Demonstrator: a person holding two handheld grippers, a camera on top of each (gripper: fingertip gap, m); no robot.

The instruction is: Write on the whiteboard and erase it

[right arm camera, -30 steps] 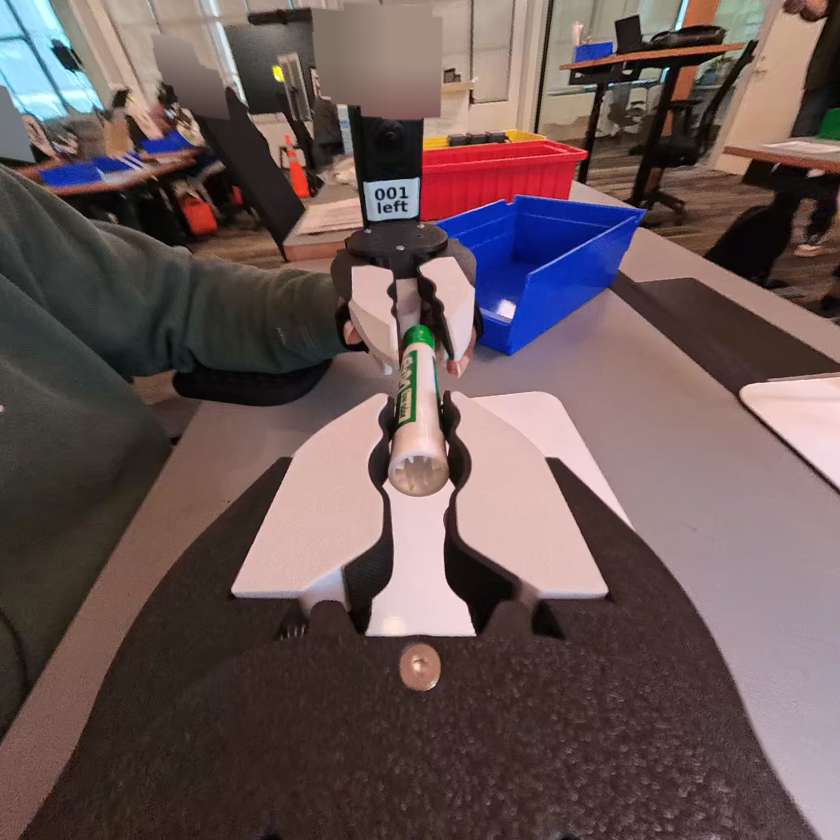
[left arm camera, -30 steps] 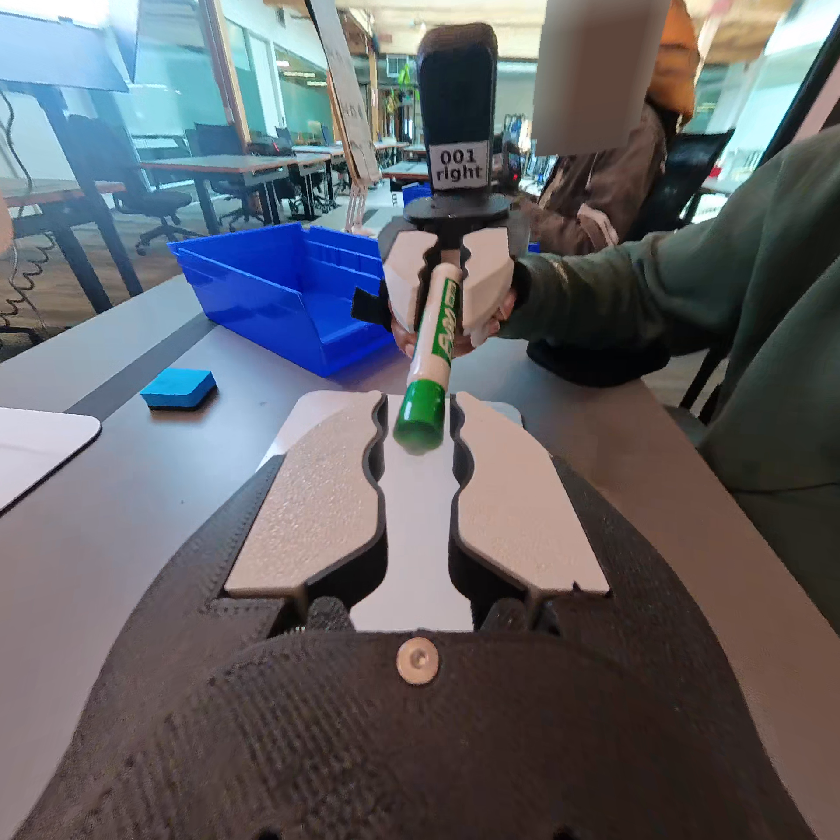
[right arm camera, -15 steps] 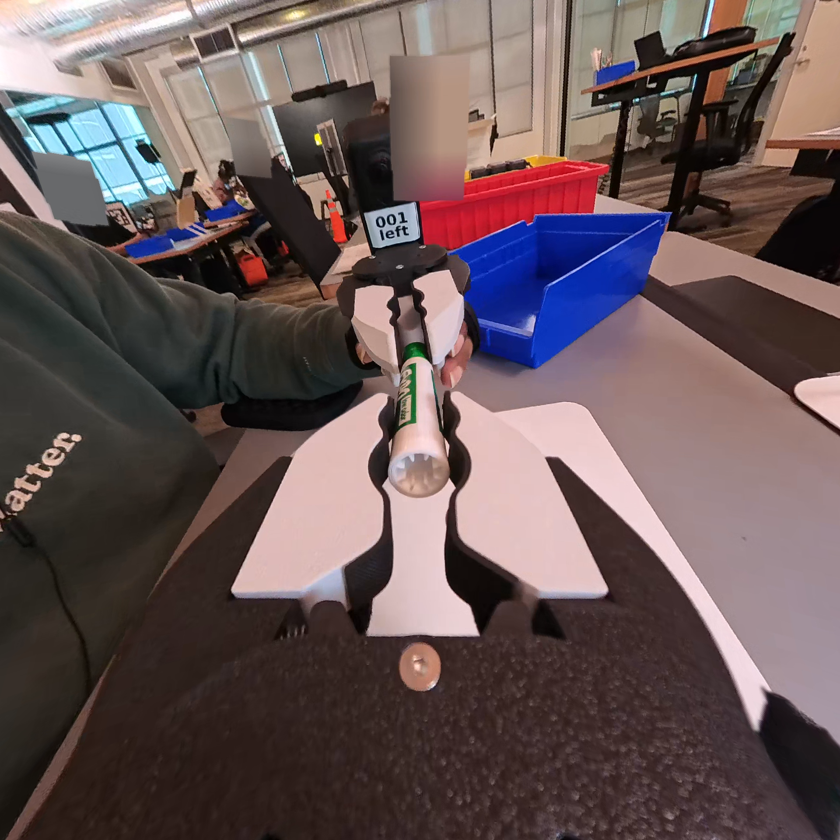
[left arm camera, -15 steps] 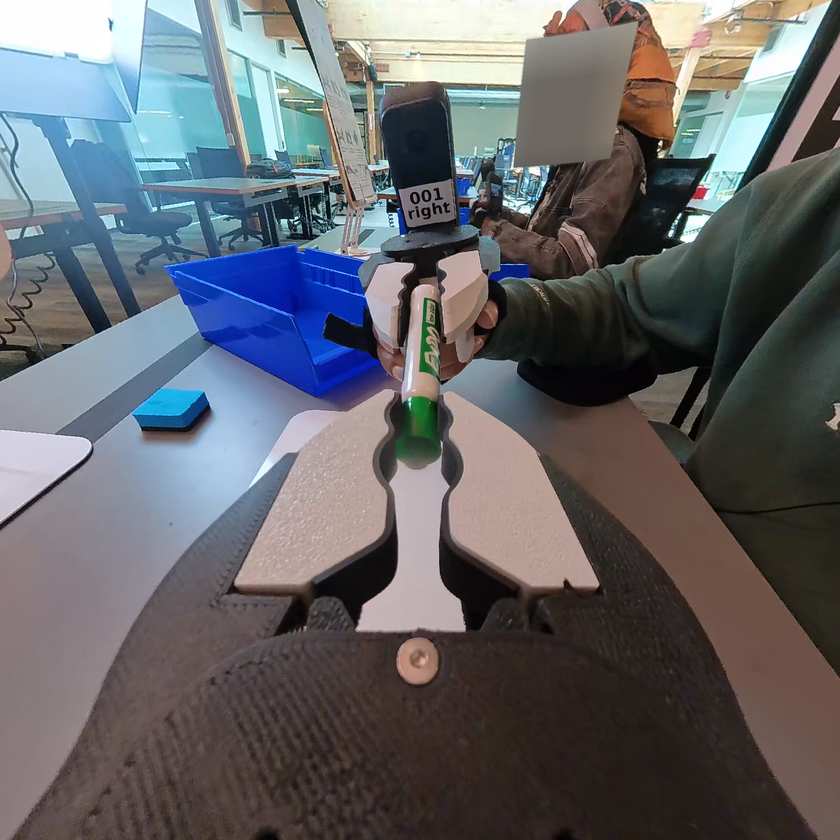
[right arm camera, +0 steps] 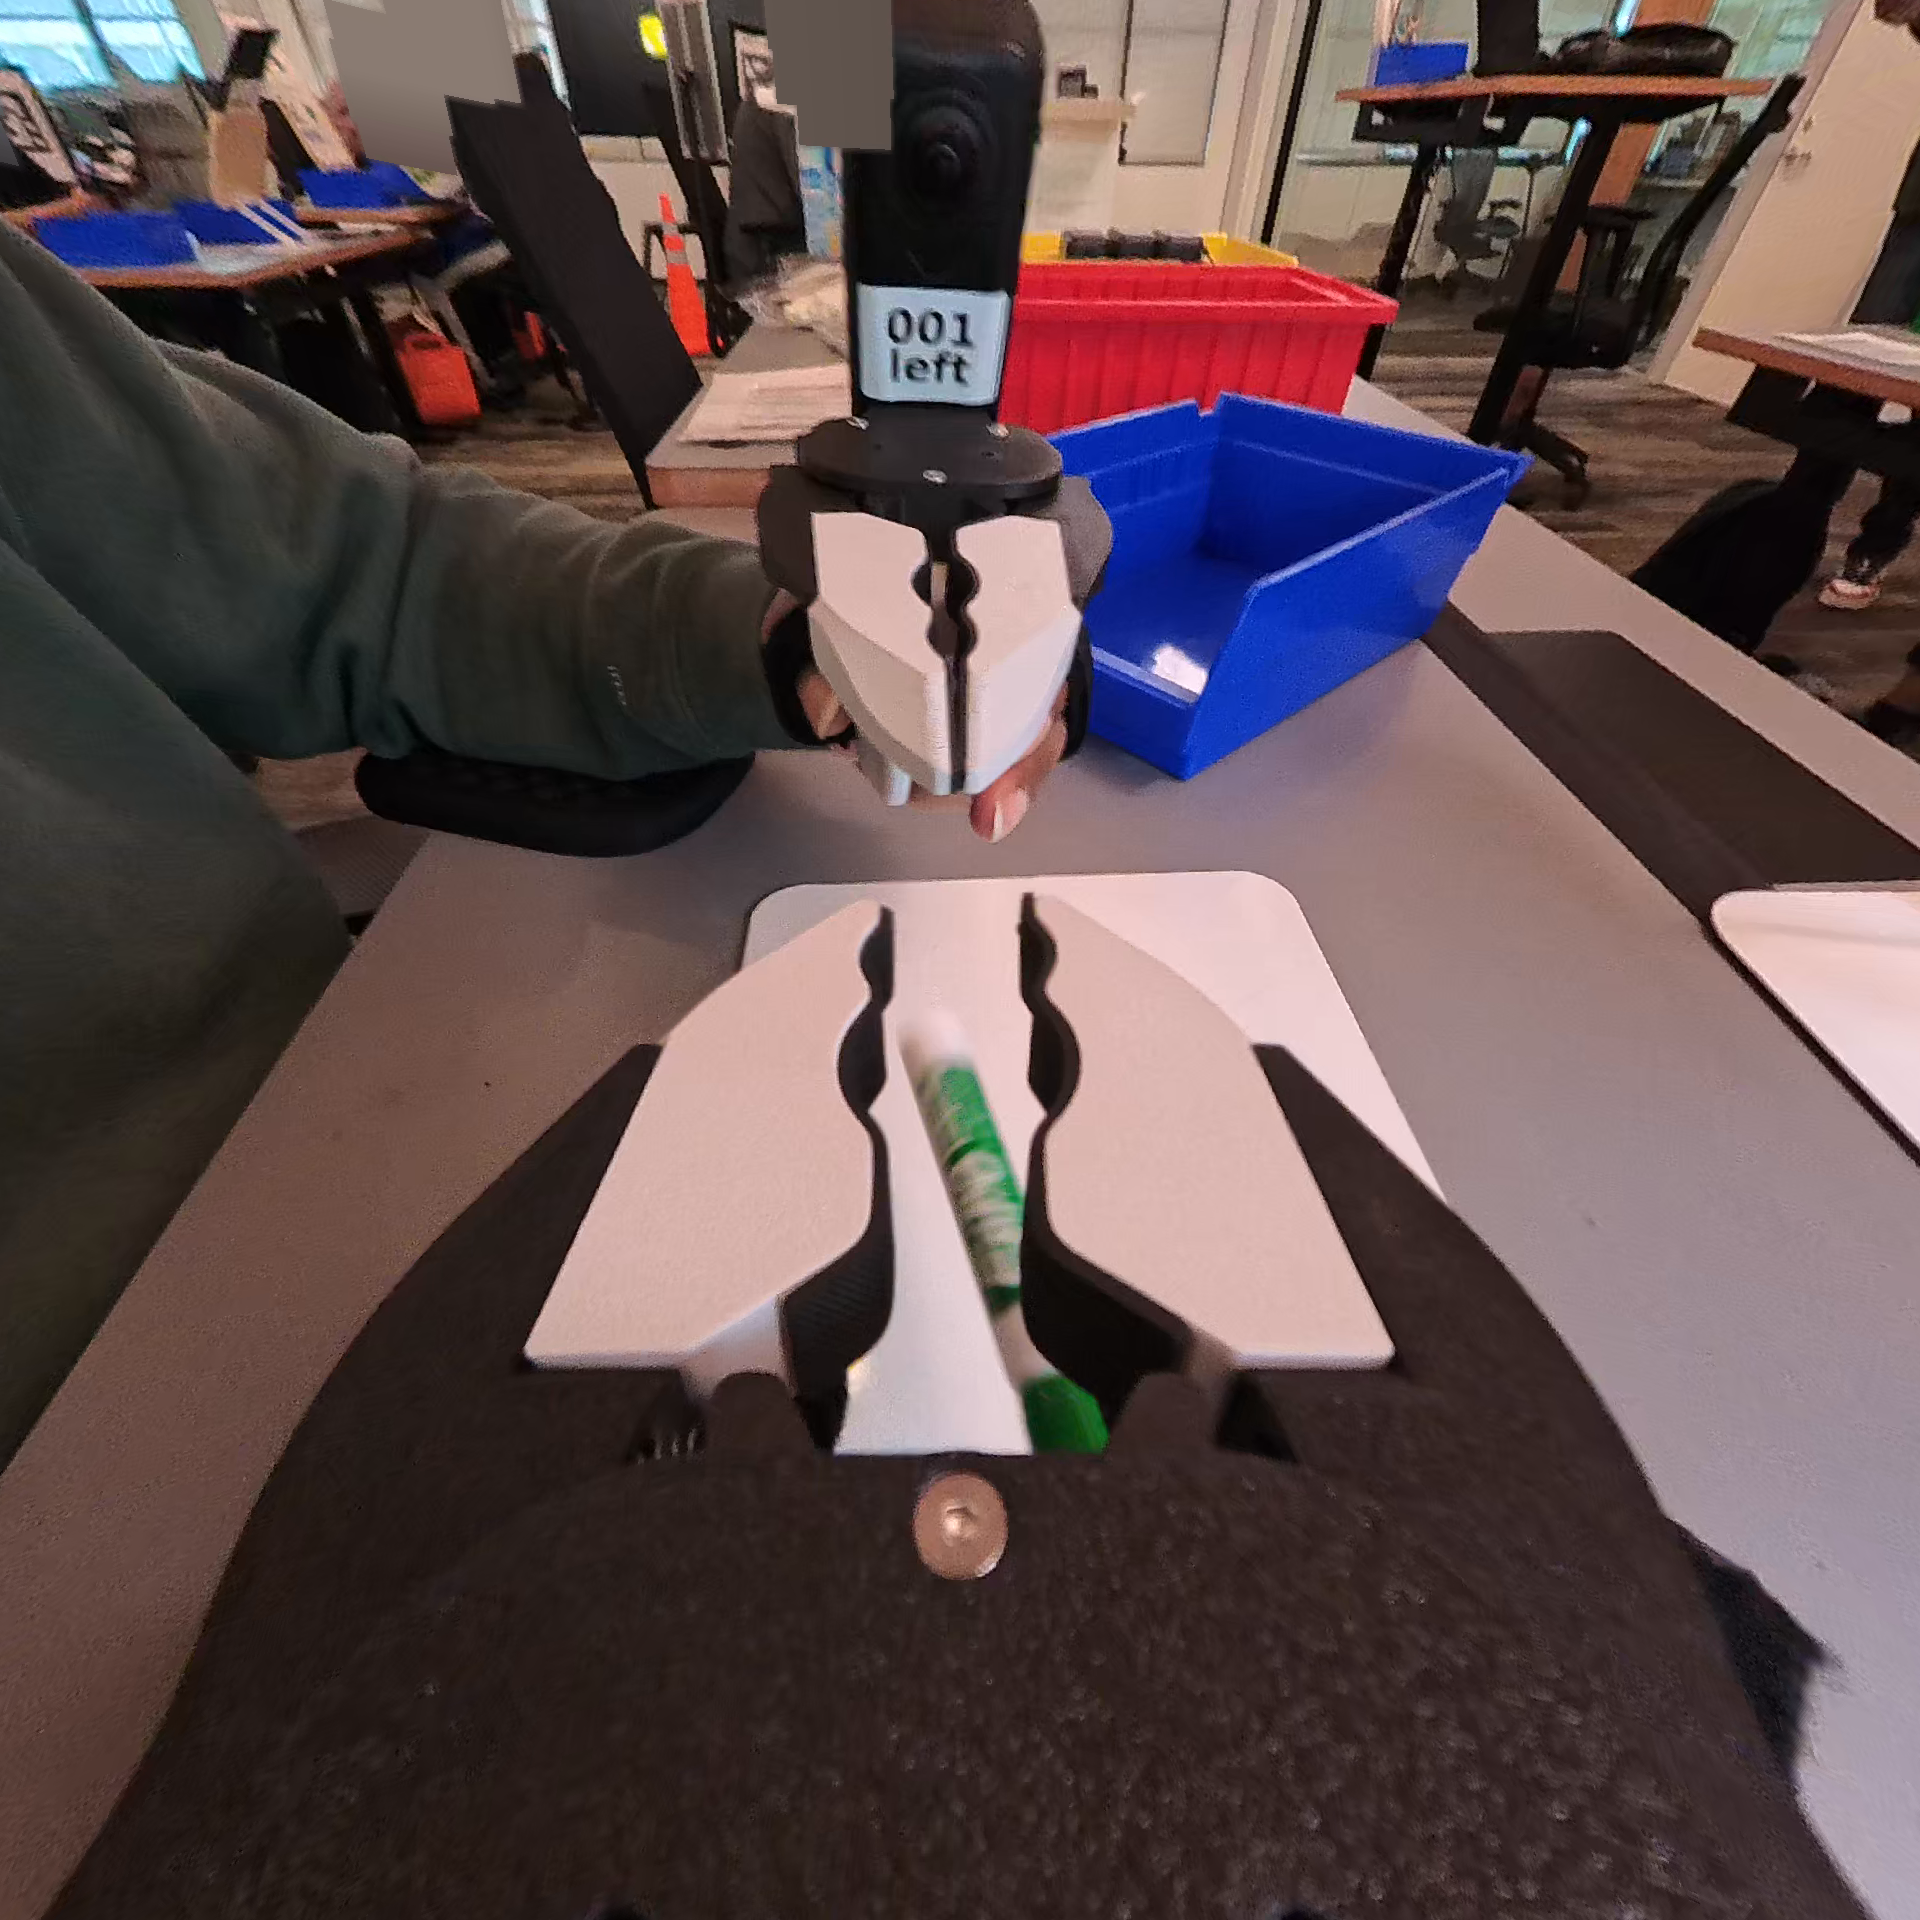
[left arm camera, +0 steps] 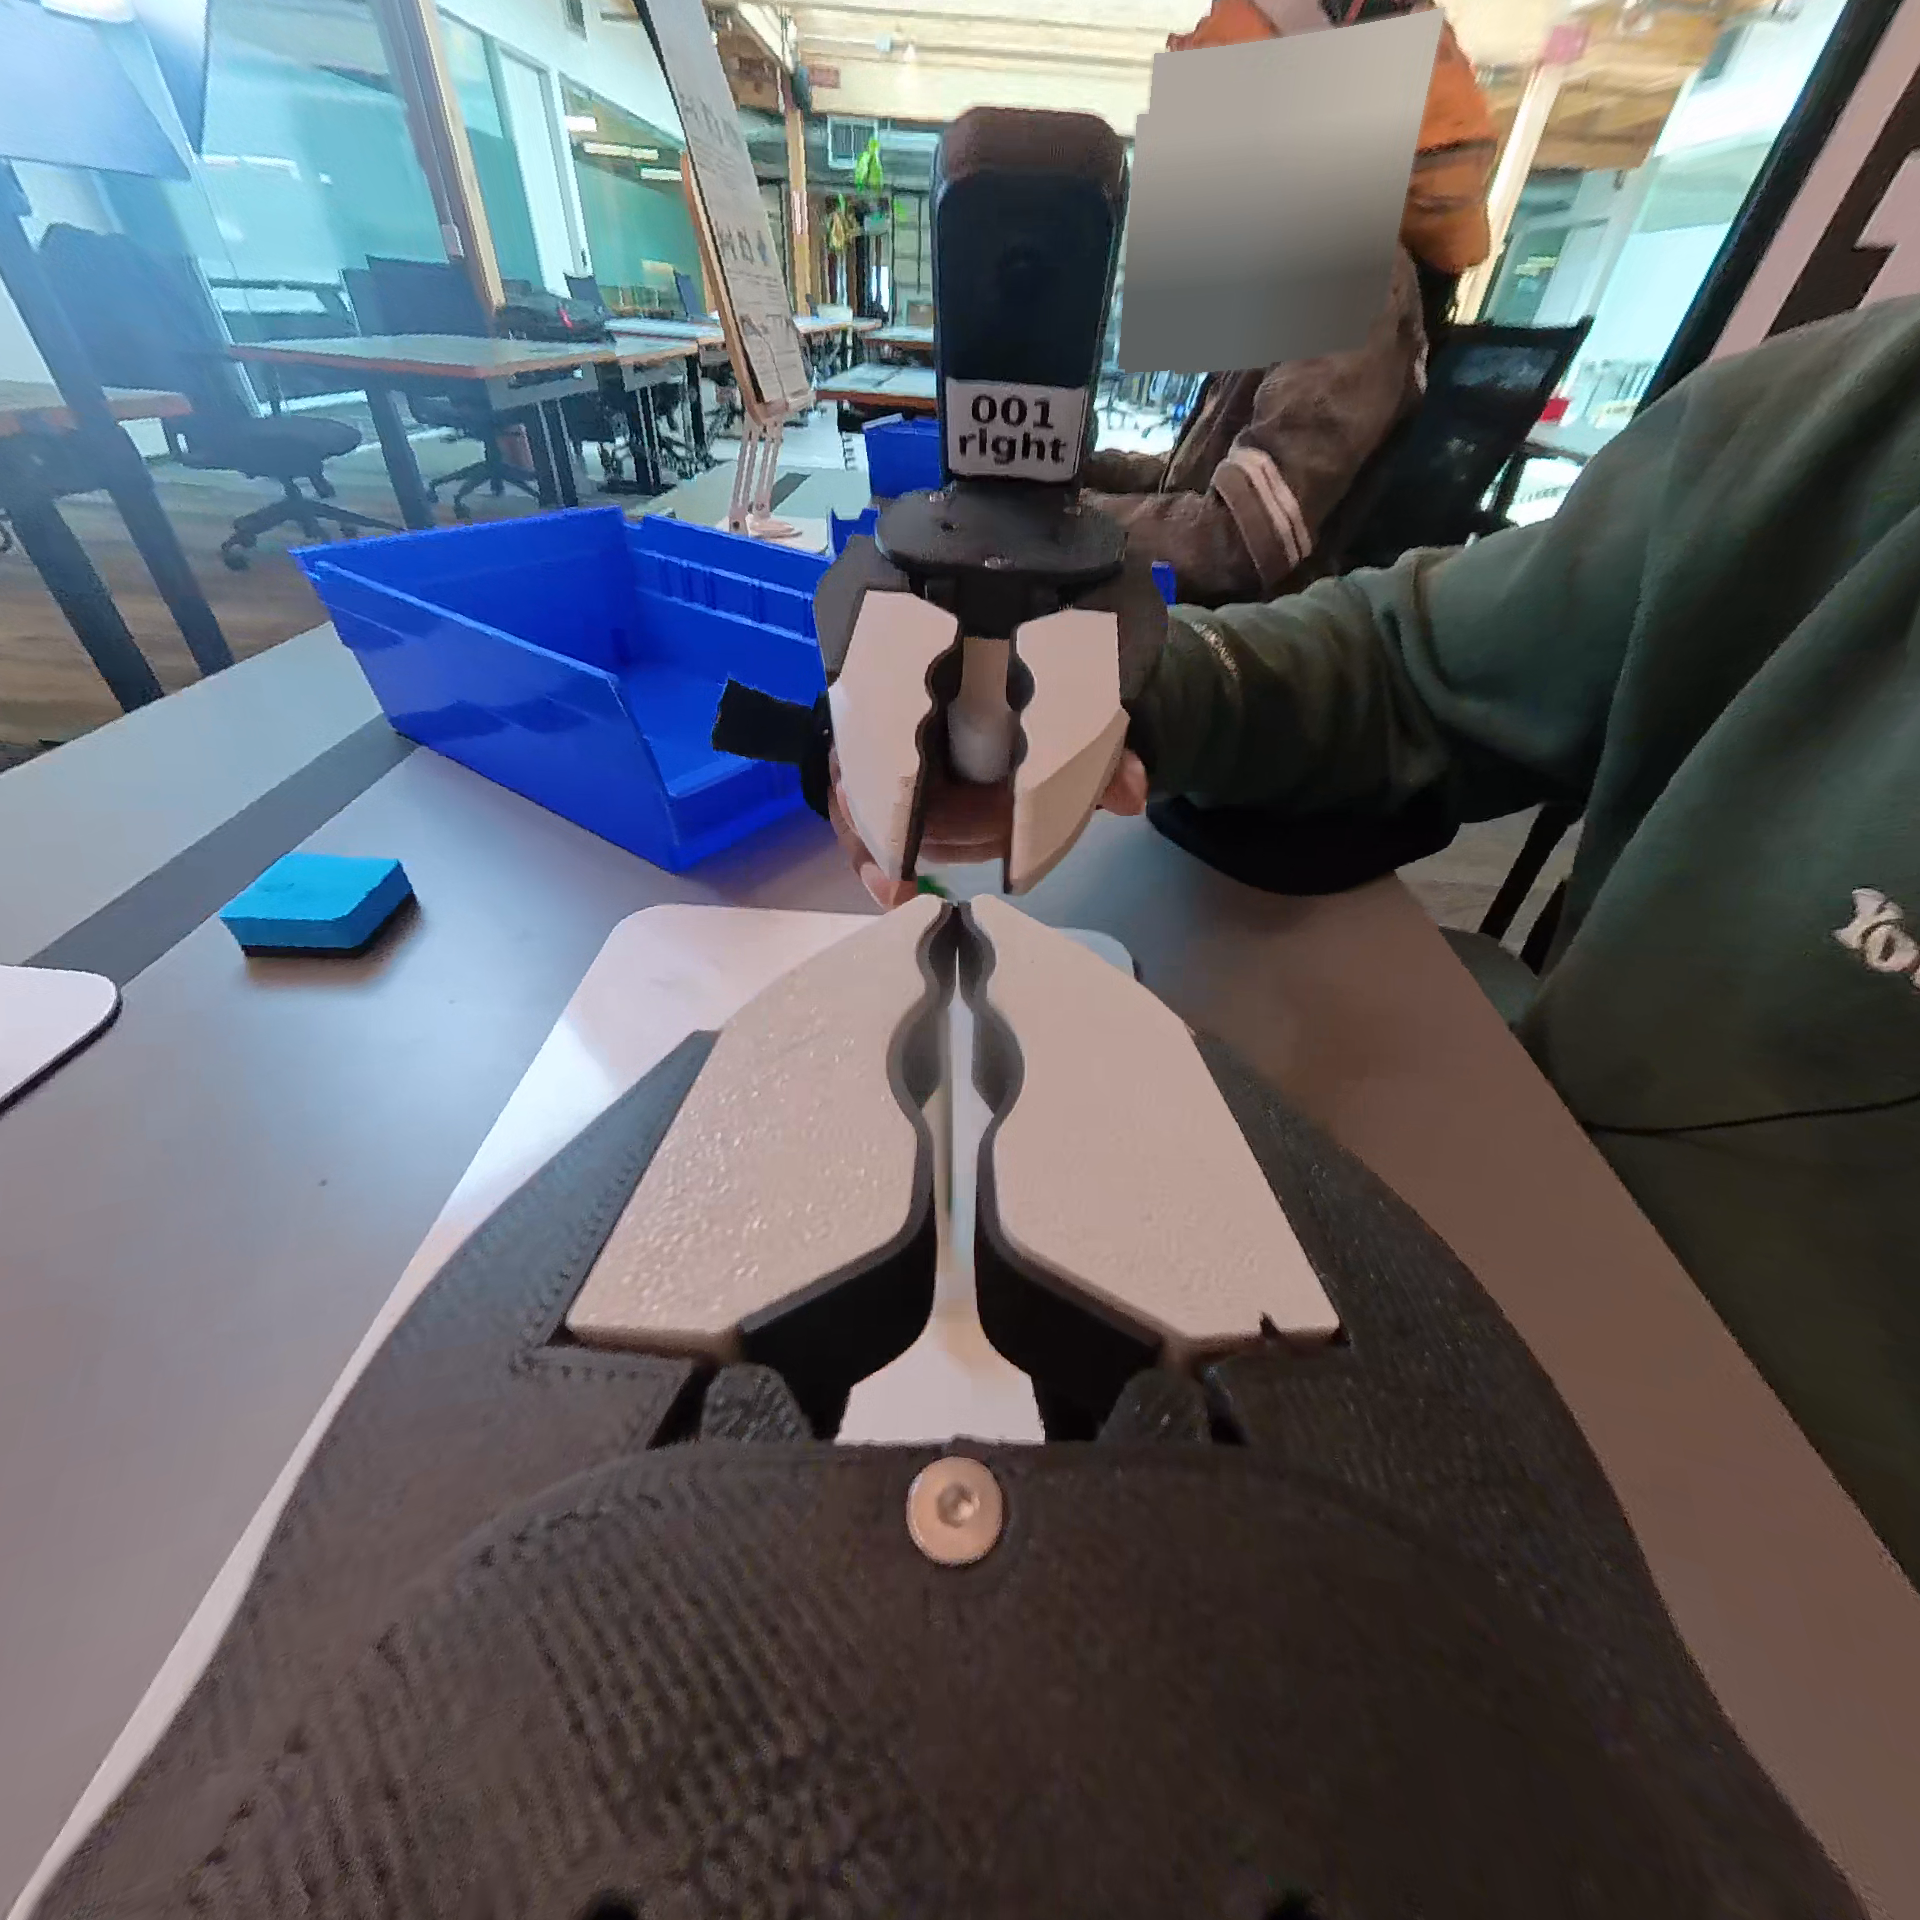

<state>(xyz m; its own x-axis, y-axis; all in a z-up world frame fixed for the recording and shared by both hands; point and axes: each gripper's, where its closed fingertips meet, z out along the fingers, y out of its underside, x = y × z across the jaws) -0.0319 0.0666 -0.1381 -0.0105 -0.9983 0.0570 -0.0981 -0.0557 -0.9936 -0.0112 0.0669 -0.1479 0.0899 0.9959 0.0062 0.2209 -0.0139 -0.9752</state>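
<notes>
The green-and-white marker (right arm camera: 971, 1164) lies aslant and blurred between my right gripper's (right arm camera: 956, 914) fingers, green cap toward the gripper's base. The fingers stand wider than the marker and do not press on it. I cannot tell whether it rests on the small whiteboard (right arm camera: 1195, 935) below. My left gripper (left arm camera: 961, 909) is shut with nothing between its fingers. It also shows in the right wrist view (right arm camera: 951, 774), facing my right gripper a short way off. In the left wrist view the right gripper (left arm camera: 958, 878) stands open above the whiteboard (left arm camera: 675, 997), a sliver of green at its tips.
A blue eraser (left arm camera: 317, 902) lies on the grey table left of the whiteboard. A blue bin (left arm camera: 540, 665) stands behind it. A red bin (right arm camera: 1174, 332) stands farther back. A second whiteboard (right arm camera: 1849, 966) lies at the table's side. A person (left arm camera: 1278, 499) sits beyond the table. Both grippers' tips are close together, under 4 cm apart.
Both grippers held the marker end to end. My left gripper closed fully and the marker's cap left its grasp. The marker slipped from my right pads and now lies askew. The grippers drew apart.
</notes>
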